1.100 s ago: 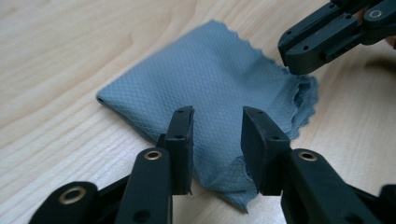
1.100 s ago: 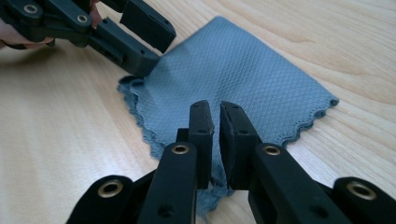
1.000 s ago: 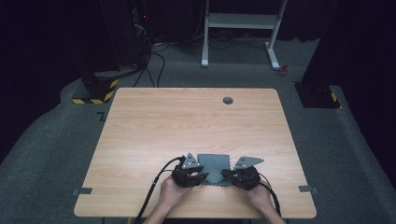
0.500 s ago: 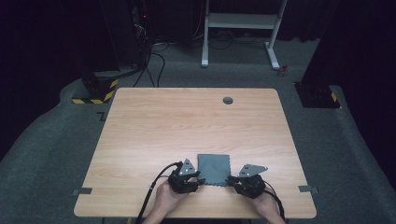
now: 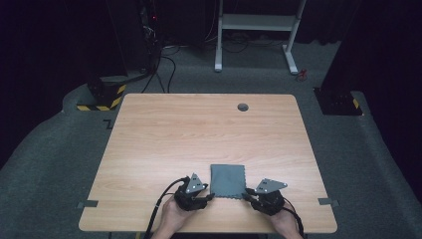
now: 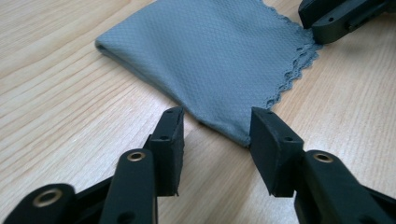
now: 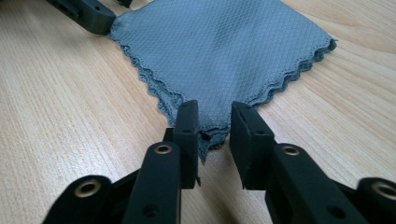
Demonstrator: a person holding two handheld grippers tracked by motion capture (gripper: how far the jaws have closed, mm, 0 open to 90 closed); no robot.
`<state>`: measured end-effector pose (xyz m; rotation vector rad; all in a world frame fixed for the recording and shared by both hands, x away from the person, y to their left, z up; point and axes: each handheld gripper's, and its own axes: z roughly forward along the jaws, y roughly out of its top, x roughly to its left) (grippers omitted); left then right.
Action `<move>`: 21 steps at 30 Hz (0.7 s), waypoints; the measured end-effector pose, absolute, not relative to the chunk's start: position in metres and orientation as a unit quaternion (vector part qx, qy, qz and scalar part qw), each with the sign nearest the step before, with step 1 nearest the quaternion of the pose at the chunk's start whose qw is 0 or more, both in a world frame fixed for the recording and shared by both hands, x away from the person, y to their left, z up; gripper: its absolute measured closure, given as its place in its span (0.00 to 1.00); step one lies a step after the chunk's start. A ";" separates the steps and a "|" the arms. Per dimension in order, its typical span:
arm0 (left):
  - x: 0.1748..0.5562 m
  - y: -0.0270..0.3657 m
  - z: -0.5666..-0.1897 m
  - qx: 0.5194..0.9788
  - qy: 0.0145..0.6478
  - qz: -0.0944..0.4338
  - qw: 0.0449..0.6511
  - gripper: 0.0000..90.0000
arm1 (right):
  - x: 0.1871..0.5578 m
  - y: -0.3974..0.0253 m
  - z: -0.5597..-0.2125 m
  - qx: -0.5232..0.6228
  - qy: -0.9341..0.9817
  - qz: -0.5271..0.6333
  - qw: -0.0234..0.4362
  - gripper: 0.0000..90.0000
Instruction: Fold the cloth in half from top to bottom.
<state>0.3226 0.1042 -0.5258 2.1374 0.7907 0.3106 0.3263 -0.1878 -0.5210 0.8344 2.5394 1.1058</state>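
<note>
While the folded grey cloth (image 5: 228, 181) is lying limp near the counter's (image 5: 164, 134) front edge, both grippers' fingers are gaping empty at its near corners, the best grip for such soft, light stuff.

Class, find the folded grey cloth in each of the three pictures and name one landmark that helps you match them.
High view: grey cloth near the table's near edge, between both grippers.
Left gripper view: upper middle, corner between the jaws.
Right gripper view: upper middle, corner between the jaws.
Shared landmark: its scalloped edge.
</note>
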 end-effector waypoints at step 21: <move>0.387 0.085 -0.511 0.819 0.374 0.139 0.412 0.53 | 0.384 -0.183 -0.506 0.344 0.834 0.413 0.123 0.93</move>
